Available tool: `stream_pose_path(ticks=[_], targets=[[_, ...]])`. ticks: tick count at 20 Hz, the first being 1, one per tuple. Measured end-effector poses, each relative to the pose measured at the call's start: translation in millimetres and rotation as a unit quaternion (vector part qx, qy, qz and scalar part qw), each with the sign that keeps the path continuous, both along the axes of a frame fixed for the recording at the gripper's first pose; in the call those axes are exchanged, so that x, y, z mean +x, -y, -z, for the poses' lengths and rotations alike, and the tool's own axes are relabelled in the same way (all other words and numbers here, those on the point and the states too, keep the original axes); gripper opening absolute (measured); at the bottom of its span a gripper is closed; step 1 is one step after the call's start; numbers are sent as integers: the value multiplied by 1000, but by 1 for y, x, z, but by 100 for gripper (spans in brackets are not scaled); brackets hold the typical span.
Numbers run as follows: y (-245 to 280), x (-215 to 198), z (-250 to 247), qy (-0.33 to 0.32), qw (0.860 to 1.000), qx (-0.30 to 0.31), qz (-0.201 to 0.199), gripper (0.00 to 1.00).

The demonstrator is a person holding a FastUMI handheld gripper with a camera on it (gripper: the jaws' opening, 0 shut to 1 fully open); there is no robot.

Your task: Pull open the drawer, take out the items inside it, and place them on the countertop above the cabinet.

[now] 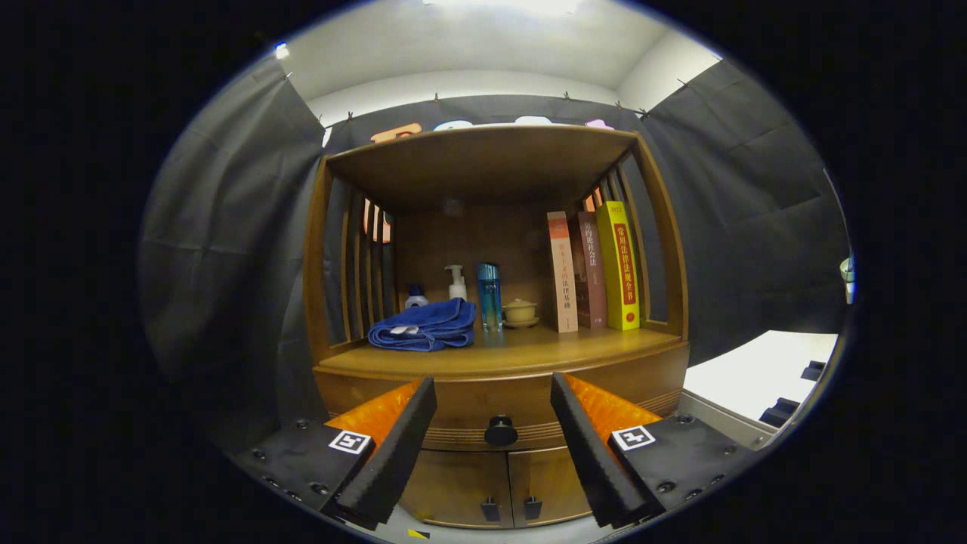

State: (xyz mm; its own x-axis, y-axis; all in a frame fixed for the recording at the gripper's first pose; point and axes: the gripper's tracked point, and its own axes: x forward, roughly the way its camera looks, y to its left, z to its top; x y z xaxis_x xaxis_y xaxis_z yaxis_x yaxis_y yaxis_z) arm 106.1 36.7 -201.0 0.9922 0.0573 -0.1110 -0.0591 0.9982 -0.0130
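Countertop (529,351): you see towel (423,325) left, books (593,272) right, bottles (489,296) between.
Drawer knob (500,431): below, between your spread fingers (389,446).

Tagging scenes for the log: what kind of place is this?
Likely a staged home corner in a recording booth: a wooden cabinet holding books, a towel and bottles, its drawer knob between the open gripper's fingers.

Yellow book (622,266): red spine band with yellow Chinese characters running down it, "2022" small at the spine top. Dark red book (592,270): pale Chinese characters down the spine, too small to make out. Orange-and-white book (560,272): Chinese title on spine, blurred. Gripper (493,393), jaws apart: a black-and-white square marker on each finger (633,436), carrying no letters.
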Motion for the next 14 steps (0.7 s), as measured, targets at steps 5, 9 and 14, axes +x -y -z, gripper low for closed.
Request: stream_pose_path(ticks=[5, 9, 14], targets=[[3, 17, 74, -43, 999, -10, 3, 100], [8, 37, 112, -72, 997, -9, 2, 100], [18, 53, 138, -96, 995, 0, 26, 97]])
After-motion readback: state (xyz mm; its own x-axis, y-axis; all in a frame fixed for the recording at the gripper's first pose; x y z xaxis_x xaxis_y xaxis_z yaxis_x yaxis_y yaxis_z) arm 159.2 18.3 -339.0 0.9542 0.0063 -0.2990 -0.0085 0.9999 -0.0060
